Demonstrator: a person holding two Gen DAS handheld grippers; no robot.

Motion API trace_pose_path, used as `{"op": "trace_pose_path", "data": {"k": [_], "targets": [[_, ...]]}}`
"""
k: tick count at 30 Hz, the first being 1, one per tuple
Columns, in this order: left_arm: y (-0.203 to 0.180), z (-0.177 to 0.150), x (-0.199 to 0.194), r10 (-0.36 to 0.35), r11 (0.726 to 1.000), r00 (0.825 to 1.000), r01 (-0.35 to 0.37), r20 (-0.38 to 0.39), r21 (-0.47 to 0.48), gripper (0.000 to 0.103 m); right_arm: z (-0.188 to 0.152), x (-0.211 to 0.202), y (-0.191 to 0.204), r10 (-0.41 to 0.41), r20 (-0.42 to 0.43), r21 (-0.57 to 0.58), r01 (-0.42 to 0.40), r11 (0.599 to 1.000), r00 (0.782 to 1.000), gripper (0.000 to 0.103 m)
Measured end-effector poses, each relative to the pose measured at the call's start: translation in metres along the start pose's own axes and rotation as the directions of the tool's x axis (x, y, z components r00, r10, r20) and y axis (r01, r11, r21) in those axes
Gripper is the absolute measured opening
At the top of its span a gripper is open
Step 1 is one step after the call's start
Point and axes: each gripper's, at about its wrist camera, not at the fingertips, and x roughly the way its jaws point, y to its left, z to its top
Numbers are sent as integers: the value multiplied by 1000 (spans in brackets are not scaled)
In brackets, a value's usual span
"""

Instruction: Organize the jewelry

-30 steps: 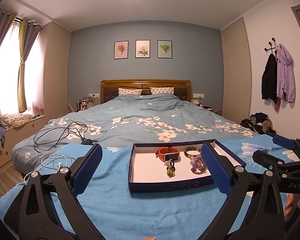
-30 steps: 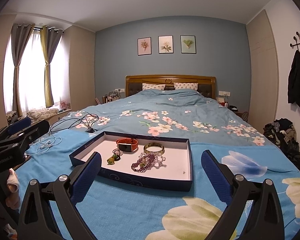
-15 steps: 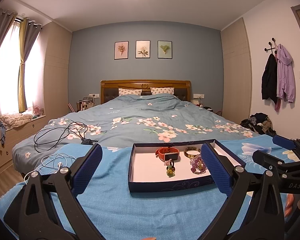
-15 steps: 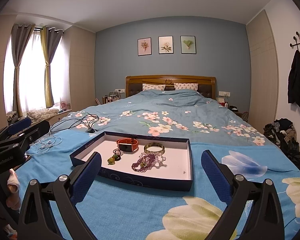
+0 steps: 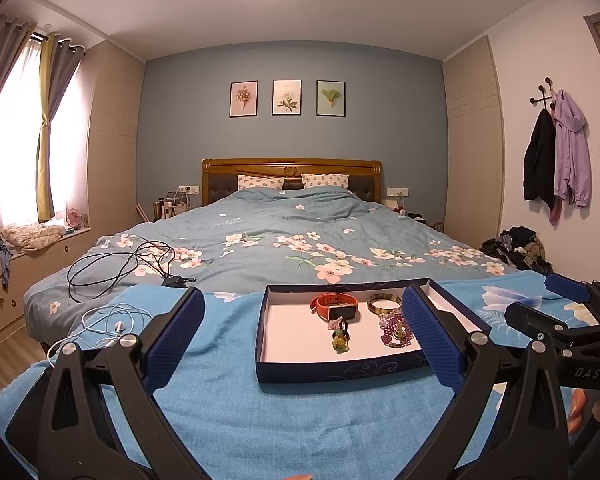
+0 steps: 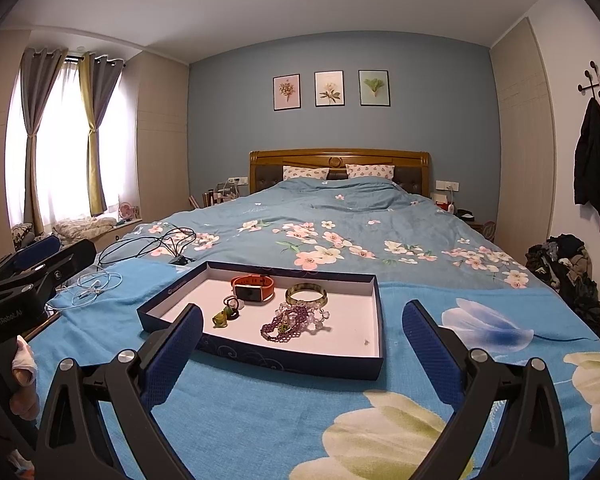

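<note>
Lay mid-frame on the bed (image 6: 340, 224): a tray (image 6: 260, 354) with watch (image 6: 254, 288), bangle (image 6: 306, 294), beads (image 6: 288, 322) and charm (image 6: 226, 314). Left tool (image 5: 300, 336) and right tool (image 6: 302, 346) gaped wide, empty.

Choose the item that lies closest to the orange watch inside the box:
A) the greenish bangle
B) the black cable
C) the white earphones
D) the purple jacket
A: the greenish bangle lies right beside the orange watch inside the box; earphones and cable lie outside on the bed.
</note>
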Motion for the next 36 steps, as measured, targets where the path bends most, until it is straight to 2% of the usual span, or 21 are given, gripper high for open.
{"op": "trace_pose_path", "data": {"k": [36], "targets": [[-1,-2,0,3,1000,1000,-3,-6,5,97,-1,1,-1,-2,-4,6,2,1000,1000,96]]}}
